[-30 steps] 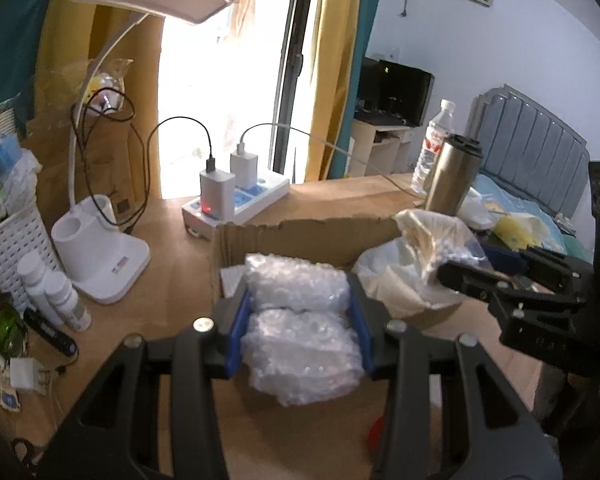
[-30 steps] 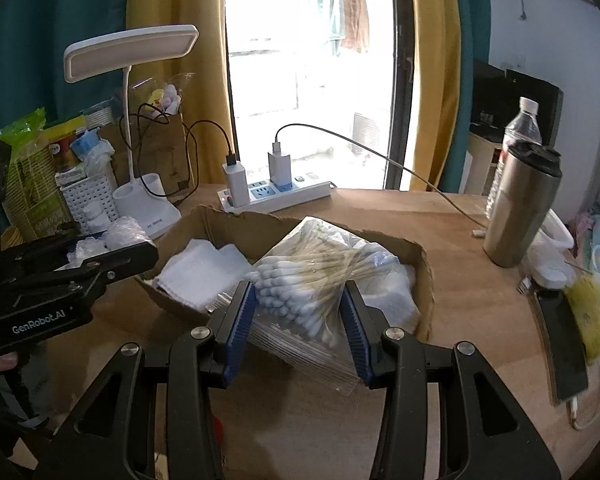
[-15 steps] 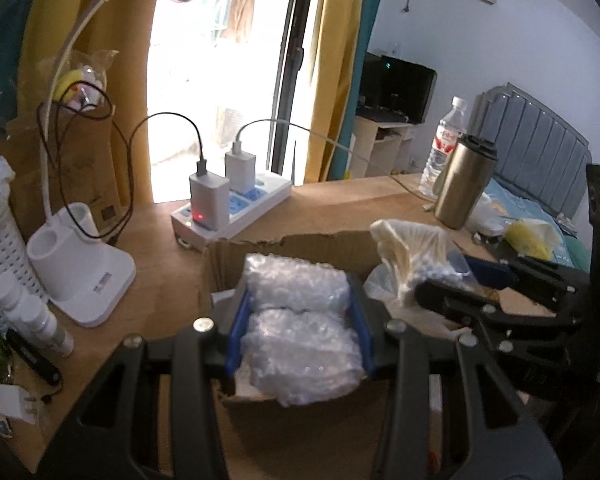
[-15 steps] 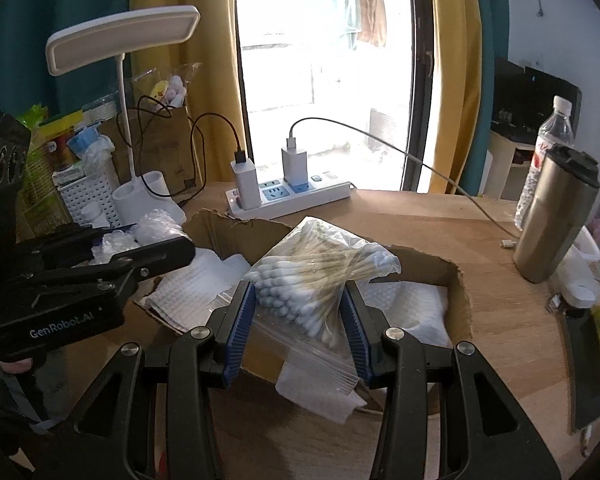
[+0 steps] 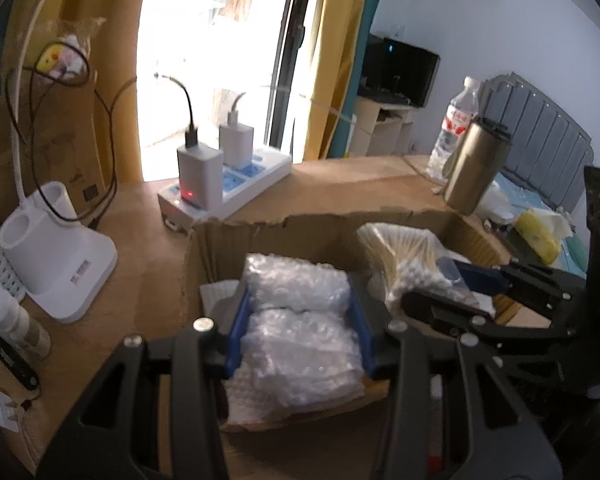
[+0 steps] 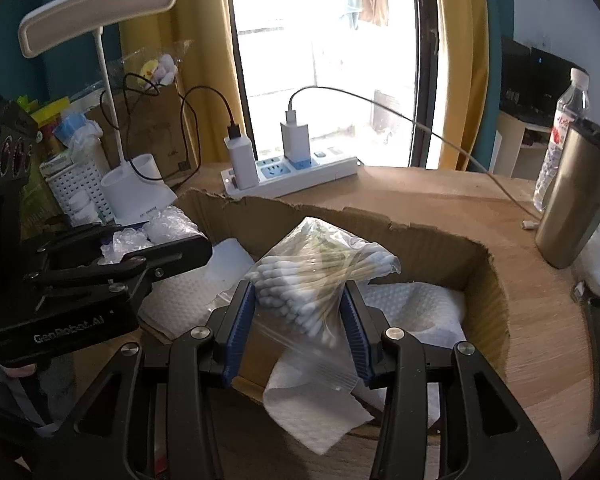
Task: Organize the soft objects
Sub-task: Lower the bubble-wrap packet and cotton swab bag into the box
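An open cardboard box (image 5: 228, 248) stands on the wooden desk. My left gripper (image 5: 298, 300) is shut on a folded bundle of bubble wrap (image 5: 300, 344), held over the box's near left part. My right gripper (image 6: 298, 300) is shut on a clear zip bag of cotton swabs (image 6: 320, 268), held over the box's (image 6: 420, 240) middle. White foam sheets (image 6: 412, 304) and a paper tissue (image 6: 312, 412) lie inside the box under the bag. Each view shows the other gripper alongside: the right gripper (image 5: 436, 284) with its bag (image 5: 404, 252), the left gripper (image 6: 168, 236) with its wrap (image 6: 164, 224).
Behind the box lies a power strip (image 5: 228, 184) with two chargers and trailing cables. A white lamp base (image 5: 60, 256) and a perforated basket (image 6: 80, 188) stand at the left. A steel tumbler (image 6: 576, 204) and a water bottle (image 5: 456, 128) stand at the right.
Both grippers have moved forward and down over the box with their loads still held. The box now looms larger and closer under them.
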The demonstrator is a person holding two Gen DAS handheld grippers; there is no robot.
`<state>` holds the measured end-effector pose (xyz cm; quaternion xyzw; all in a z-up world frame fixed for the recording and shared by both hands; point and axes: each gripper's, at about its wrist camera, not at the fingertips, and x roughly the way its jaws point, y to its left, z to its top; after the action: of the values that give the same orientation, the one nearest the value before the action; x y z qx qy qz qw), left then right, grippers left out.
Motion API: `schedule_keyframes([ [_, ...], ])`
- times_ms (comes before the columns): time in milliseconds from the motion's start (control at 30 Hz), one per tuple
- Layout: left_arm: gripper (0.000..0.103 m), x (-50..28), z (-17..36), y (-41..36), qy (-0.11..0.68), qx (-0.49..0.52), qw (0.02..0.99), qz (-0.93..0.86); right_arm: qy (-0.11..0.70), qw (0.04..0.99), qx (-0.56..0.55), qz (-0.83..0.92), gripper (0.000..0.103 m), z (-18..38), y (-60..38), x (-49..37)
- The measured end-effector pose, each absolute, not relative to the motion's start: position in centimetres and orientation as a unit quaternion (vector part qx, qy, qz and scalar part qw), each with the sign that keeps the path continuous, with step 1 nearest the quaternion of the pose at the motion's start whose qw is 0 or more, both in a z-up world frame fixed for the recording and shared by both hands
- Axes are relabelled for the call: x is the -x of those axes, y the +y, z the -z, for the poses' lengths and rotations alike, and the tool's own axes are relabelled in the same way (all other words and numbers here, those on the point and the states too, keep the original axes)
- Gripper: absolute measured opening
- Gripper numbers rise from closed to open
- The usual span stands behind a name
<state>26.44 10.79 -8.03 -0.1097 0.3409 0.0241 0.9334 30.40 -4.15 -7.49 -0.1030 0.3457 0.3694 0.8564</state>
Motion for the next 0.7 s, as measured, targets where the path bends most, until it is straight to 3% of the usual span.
schedule_keyframes([
  [700,0.053,-27.2,8.9,10.7,0.363,0.108,0.925,-0.033,0.386,0.840,0.094,-0.370,0.049,9.4,-3.9,-31.3],
])
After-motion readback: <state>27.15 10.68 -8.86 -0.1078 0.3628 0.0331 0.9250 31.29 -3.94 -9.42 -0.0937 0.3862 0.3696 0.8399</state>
